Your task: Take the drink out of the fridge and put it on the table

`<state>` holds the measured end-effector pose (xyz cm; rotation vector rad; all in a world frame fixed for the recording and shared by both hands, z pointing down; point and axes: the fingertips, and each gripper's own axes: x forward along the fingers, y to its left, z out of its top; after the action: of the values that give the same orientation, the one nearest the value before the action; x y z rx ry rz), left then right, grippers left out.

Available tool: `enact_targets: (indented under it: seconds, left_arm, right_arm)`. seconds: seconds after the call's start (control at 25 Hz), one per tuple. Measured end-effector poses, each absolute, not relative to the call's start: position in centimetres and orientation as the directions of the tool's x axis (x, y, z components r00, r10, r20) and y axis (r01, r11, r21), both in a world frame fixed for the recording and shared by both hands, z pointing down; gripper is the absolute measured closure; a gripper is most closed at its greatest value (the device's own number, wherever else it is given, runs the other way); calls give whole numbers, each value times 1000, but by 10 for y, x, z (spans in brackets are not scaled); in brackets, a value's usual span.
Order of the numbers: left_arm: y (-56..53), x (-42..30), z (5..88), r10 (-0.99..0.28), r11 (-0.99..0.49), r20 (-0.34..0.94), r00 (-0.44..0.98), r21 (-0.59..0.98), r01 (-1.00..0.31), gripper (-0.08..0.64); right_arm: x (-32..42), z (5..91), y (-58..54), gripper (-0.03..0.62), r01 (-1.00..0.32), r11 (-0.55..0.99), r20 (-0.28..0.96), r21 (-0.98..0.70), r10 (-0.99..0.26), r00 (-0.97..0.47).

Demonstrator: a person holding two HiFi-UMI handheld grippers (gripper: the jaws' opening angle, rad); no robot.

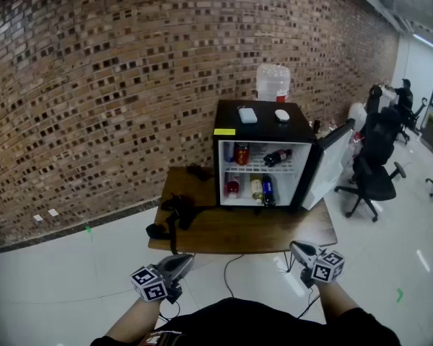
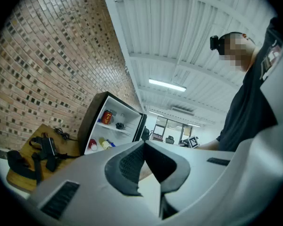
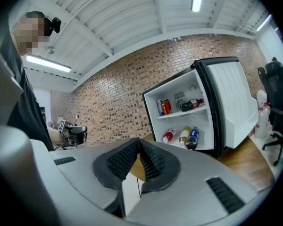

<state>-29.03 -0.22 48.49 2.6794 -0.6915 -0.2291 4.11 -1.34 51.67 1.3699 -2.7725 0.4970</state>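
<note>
A black mini fridge [image 1: 263, 125] stands on a wooden table [image 1: 238, 233] with its door [image 1: 332, 161] swung open to the right. Its top shelf holds a blue can [image 1: 229, 152], a red can [image 1: 242, 154] and a dark bottle [image 1: 277, 156] lying on its side. Below stand a red bottle [image 1: 232, 186], a yellow bottle [image 1: 256, 189] and a blue bottle [image 1: 268, 189]. My left gripper [image 1: 179, 265] [image 2: 144, 142] and right gripper [image 1: 297, 249] [image 3: 139, 139] hang in front of the table's near edge, well short of the fridge. Both are shut and hold nothing.
Black straps and a cable [image 1: 177, 211] lie on the table's left part. Two small white items [image 1: 247, 114] rest on the fridge top, with a big water jug [image 1: 273, 83] behind. Office chairs [image 1: 372, 171] stand to the right, beyond the open door. A brick wall is behind.
</note>
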Motion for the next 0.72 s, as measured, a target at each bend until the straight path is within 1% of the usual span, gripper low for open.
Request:
enact_targets:
  seconds: [0.16,0.24,0.36,0.48,0.52,0.6,0.64,0.72]
  left_arm:
    - [-37,-301,480,-515,-809,-61,855,364,-462,560]
    - [-50,-298,478,-502,-822,-50,863,338,-459,560]
    - [-73,-280,476,-490,-833,-35,871,311,-457,553]
    - [-105,-243,476,-492,-838,-13,871,280,-469,521]
    - [-118,-225,475,-491,-840,-1,871,265,-473,489]
    - [-148,-184,471,-492,-844,29,870,230,-485,449]
    - [-164,-162,468,-498,-842,44,866,213,-495,428]
    - [-194,-118,462,-516,-834,70,854,184,-520,417]
  right_arm:
    - [34,492,-45,547,-795,553,107,-250,-800,-590]
    - [36,485,-58,486,-802,546,98,-241,-809,-580]
    - [49,479,-72,485,-804,552,95,-222,-808,-581]
    - [76,485,-87,483,-799,565,101,-207,-799,-592]
    - [89,489,-94,483,-796,574,107,-195,-794,-599]
    - [116,499,-107,440,-782,599,125,-169,-774,-620]
    - [129,503,-112,440,-774,614,141,-156,-761,-633]
    - [156,510,-120,440,-754,638,169,-155,-735,-657]
